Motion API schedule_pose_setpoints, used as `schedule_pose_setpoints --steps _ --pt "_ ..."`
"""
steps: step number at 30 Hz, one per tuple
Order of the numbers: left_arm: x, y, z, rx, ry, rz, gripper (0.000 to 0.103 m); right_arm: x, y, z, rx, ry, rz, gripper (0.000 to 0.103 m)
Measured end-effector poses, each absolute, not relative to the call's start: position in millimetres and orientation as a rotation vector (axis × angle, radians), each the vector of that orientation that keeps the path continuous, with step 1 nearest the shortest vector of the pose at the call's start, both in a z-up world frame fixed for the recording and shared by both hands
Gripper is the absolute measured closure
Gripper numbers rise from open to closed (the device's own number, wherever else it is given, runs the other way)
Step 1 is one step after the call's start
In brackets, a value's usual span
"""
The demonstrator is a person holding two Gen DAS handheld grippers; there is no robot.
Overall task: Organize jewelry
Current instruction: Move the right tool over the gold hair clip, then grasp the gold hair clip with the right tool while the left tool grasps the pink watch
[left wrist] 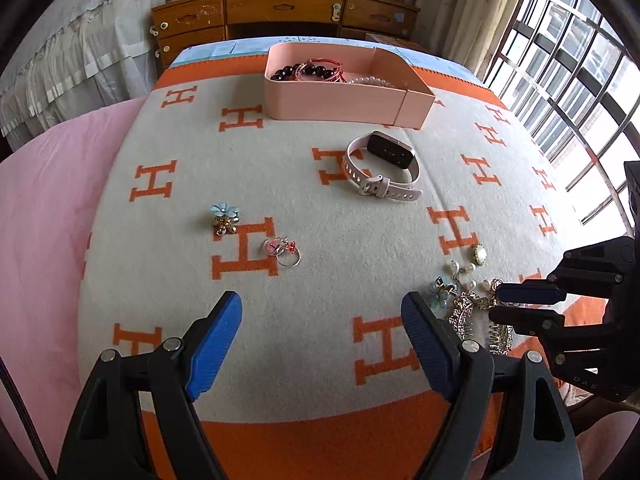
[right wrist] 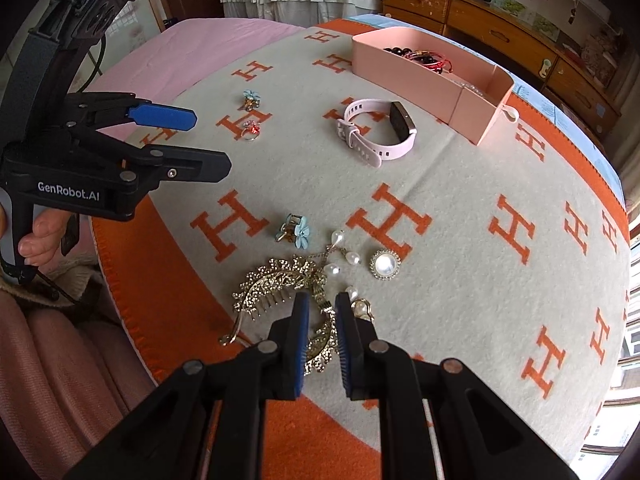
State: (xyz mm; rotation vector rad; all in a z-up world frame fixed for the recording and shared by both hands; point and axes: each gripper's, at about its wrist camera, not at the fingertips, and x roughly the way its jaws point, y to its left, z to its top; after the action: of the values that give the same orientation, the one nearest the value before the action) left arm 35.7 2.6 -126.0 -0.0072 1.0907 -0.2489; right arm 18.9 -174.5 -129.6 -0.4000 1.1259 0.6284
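Note:
My left gripper (left wrist: pixel 320 308) hangs open over bare blanket, nothing between its blue pads; it also shows in the right wrist view (right wrist: pixel 212 142). To its right lies a gold hair comb (left wrist: pixel 466 308) (right wrist: pixel 272 284) with pearl drops. My right gripper (right wrist: pixel 322 302) (left wrist: pixel 496 303) points down at the comb, jaws nearly together, the comb's curved band showing in the narrow gap. Nearby lie a blue flower clip (right wrist: pixel 294 232) and a pearl brooch (right wrist: pixel 385 265). Farther off are a pink watch (left wrist: pixel 384 164), two rings (left wrist: pixel 282 250) and another flower clip (left wrist: pixel 224 216).
A pink box (left wrist: pixel 340 104) (right wrist: pixel 420 80) holding bead bracelets and pearls stands at the far side of the orange-and-cream blanket (left wrist: pixel 320 208). A pink sheet (left wrist: pixel 40 220) lies left, a wooden dresser (left wrist: pixel 280 12) behind, a barred window (left wrist: pixel 580 60) right.

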Motion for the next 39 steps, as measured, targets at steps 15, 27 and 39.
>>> schedule_pose_setpoints --steps 15,27,39 --pt "37.0 3.9 -129.7 -0.017 1.099 -0.259 0.023 21.2 -157.7 -142.9 -0.594 1.119 0.691 0.090" --pt "49.3 2.9 -124.4 -0.035 1.101 -0.257 0.023 21.5 -168.2 -132.0 -0.383 1.169 0.699 0.095" --pt "114.8 2.5 -116.3 -0.266 1.199 -0.263 0.033 24.8 -215.0 -97.3 -0.135 1.040 0.551 0.095"
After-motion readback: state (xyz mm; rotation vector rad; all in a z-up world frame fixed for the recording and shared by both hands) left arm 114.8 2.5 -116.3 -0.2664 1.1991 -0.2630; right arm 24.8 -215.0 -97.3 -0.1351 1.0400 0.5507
